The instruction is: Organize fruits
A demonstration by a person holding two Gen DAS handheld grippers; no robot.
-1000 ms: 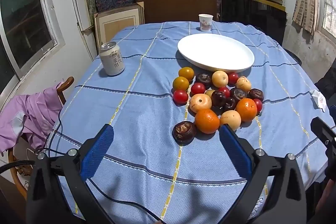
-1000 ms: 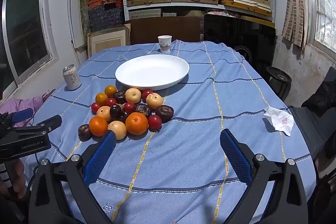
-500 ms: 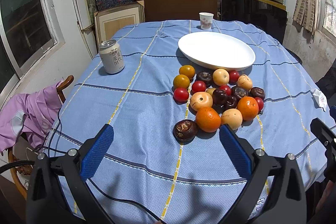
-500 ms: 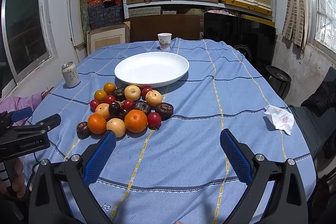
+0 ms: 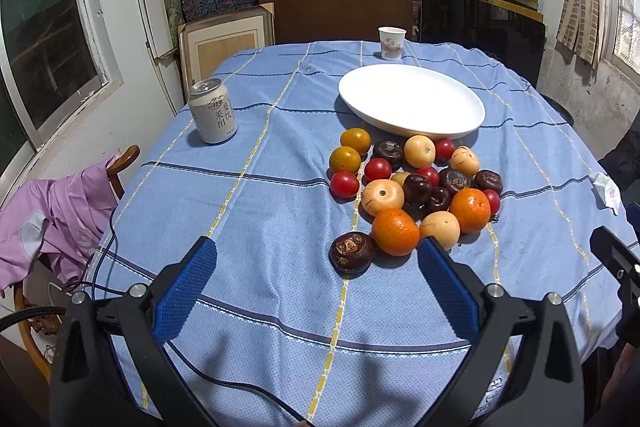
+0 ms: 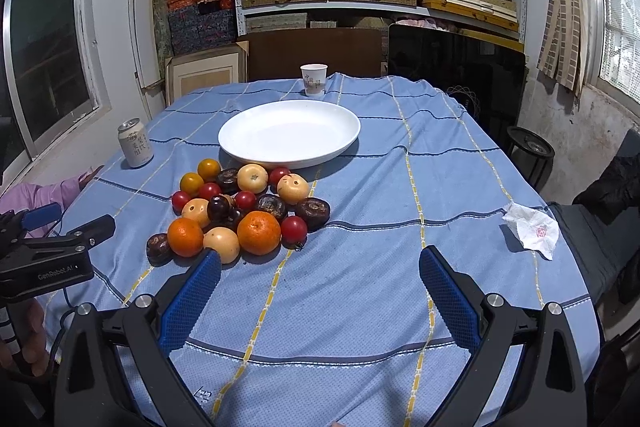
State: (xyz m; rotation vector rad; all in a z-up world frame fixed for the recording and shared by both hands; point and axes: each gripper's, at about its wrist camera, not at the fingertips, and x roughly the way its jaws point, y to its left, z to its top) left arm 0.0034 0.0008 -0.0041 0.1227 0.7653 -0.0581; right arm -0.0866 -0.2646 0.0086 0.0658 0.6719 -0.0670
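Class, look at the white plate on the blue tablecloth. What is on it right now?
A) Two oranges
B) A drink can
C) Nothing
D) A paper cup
C: the white plate is bare, while the fruit pile lies on the cloth in front of it, the drink can to one side, the paper cup behind.

I see the fruit pile (image 5: 416,187) sitting right of centre in the left wrist view, left of centre in the right wrist view. It is a tight cluster on the blue cloth: two oranges (image 5: 395,231) at the near edge, pale yellow round fruits (image 5: 419,150), small red ones (image 5: 344,184), dark purple-brown ones (image 5: 352,251). The white oval plate (image 5: 460,123) lies just beyond the pile, upright, holding no fruit.
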